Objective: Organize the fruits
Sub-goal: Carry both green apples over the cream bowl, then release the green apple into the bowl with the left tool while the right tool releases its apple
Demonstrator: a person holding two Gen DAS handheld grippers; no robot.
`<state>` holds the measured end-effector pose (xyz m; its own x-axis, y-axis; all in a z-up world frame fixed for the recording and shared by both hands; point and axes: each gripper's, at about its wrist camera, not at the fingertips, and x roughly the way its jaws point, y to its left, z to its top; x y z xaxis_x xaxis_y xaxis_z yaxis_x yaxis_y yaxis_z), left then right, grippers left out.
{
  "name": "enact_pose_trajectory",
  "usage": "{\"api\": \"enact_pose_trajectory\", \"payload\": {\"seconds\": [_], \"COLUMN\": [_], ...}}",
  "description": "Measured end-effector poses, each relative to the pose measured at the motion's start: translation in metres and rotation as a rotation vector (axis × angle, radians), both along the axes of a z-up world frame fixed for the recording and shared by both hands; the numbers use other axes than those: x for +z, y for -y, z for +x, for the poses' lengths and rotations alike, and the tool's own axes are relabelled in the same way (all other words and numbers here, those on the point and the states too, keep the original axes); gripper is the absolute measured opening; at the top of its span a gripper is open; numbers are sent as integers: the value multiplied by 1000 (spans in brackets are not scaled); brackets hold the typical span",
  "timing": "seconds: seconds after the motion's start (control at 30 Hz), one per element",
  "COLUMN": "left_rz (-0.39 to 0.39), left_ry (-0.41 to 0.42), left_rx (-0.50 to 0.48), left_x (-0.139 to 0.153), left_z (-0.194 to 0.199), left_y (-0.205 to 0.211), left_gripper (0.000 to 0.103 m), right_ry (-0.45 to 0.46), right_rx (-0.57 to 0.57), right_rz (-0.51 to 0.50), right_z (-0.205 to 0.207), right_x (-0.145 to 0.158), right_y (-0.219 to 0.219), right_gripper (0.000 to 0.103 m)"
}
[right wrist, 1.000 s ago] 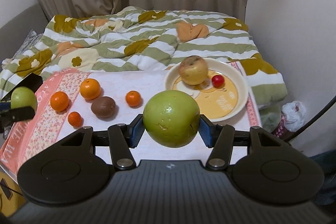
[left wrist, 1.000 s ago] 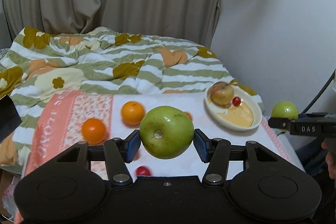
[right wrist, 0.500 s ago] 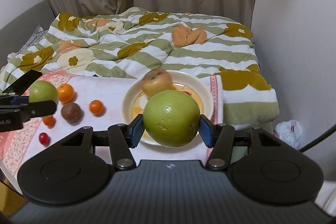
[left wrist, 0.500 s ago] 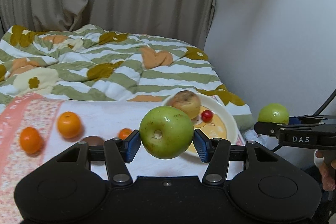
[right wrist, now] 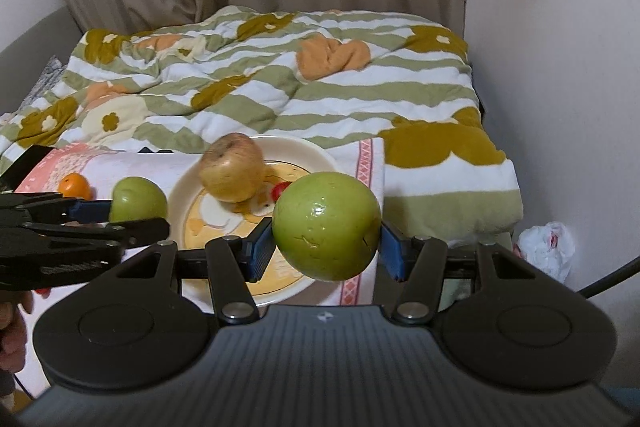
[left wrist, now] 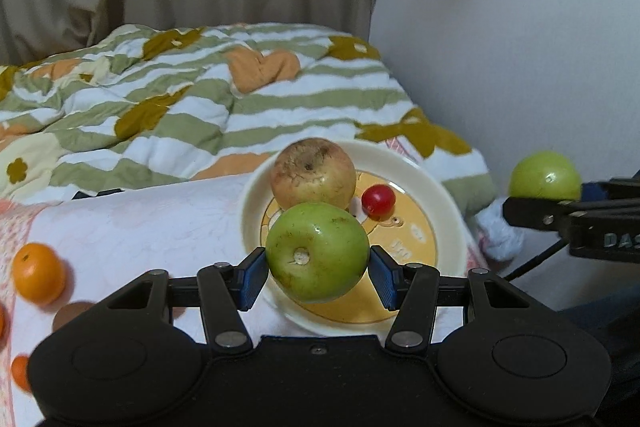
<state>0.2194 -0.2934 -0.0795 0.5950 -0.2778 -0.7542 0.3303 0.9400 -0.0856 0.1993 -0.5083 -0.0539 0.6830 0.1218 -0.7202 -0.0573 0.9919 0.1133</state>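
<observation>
My left gripper (left wrist: pixel 318 273) is shut on a green apple (left wrist: pixel 317 251), held over the near part of a cream plate (left wrist: pixel 448 223). On that plate lie a brownish apple (left wrist: pixel 313 174) and a small red fruit (left wrist: pixel 378 199). My right gripper (right wrist: pixel 326 247) is shut on a second green apple (right wrist: pixel 326 225), hanging above the plate's right rim (right wrist: pixel 320 155). In the right wrist view the left gripper (right wrist: pixel 136 215) with its apple (right wrist: pixel 138 199) reaches in from the left. The right gripper's apple (left wrist: pixel 545 177) shows at the right of the left wrist view.
Oranges (left wrist: pixel 38 273) and a brown fruit (left wrist: pixel 70 313) lie on the white and pink cloth (left wrist: pixel 140 223) left of the plate. A striped flowered quilt (right wrist: pixel 320 87) covers the bed behind. A wall stands close on the right, with a plastic bag (right wrist: pixel 546 247) on the floor.
Both grippers have carried their green apples rightward and slightly down, from over the cloth to the plate. The oranges have slid off to the left of both views.
</observation>
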Motion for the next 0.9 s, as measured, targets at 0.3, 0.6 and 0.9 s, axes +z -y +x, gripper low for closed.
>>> {"api": "enact_pose_trajectory", "payload": {"seconds": [0.3, 0.6, 0.9], "left_rz": [102, 113, 116], "left_ry": [-49, -42, -17], "left_rx": [-74, -114, -106], "left_x": [-33, -35, -16], "left_z": [30, 35, 17], "left_y": [19, 22, 10], "left_gripper": [59, 83, 96], "right_ry": [-42, -58, -55], "right_rx": [-37, -59, -47], "right_rz": [28, 28, 32], "right_z": [18, 29, 32], "right_x": [-20, -27, -26], "right_y": [6, 5, 0], "right_gripper": [70, 70, 70]}}
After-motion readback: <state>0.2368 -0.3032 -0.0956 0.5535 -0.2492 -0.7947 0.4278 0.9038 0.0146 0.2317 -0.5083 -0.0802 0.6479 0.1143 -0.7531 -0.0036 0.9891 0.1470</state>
